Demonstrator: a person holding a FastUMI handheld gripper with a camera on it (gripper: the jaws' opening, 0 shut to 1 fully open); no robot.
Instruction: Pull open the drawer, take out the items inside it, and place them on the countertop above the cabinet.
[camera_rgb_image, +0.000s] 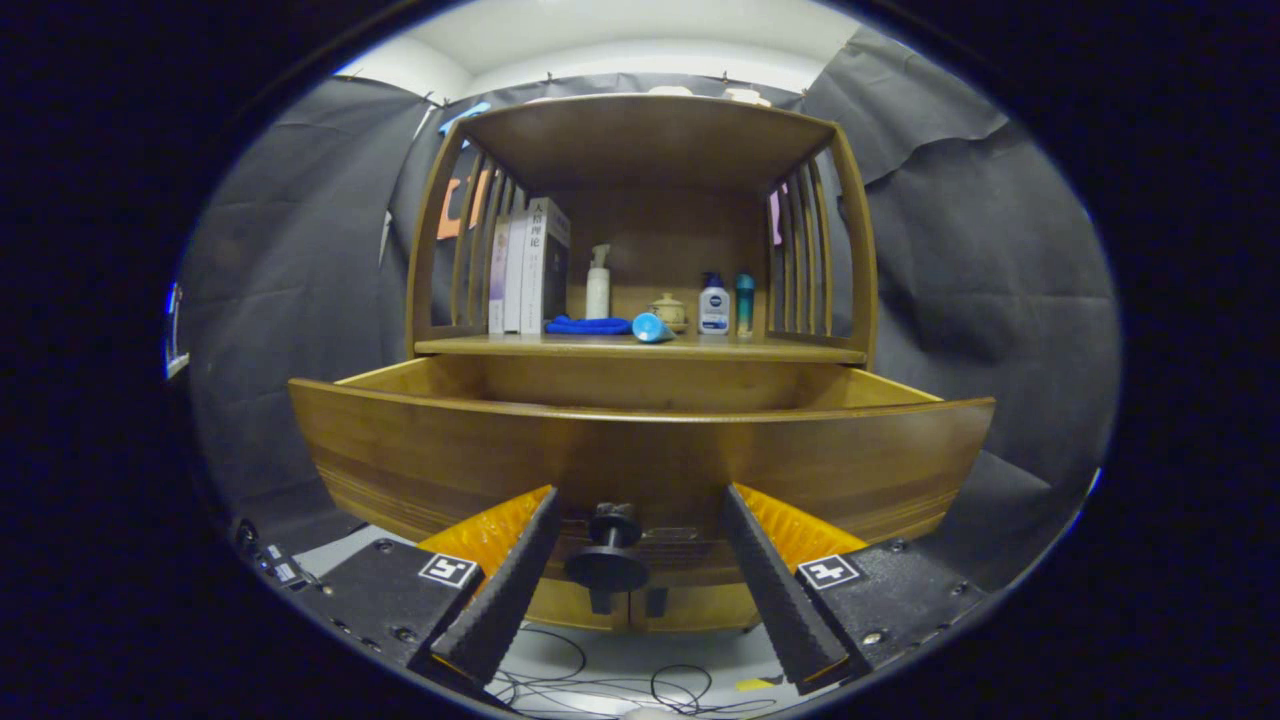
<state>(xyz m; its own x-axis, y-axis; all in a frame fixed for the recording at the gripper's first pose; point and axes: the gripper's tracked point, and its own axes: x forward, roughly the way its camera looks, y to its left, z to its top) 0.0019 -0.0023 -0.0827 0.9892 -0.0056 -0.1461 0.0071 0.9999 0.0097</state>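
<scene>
A wooden cabinet's drawer (640, 455) stands pulled out toward me, its curved front panel wide across the view. Its dark round knob (610, 555) sits between my two fingers, touched by neither. My gripper (640, 505) is open, fingertips close to the drawer front. The drawer's inside is hidden behind its front panel. Above it lies the countertop (640, 348), where a blue cloth (588, 325) and a light blue object lying on its side (652, 327) rest near the front edge.
On the countertop stand several books (528, 268) at the left, a white pump bottle (598, 283), a small lidded pot (668, 309), a white-and-blue bottle (714, 304) and a teal bottle (745, 302). Slatted sides and a top shelf enclose it. Cables (600, 685) lie on the floor below.
</scene>
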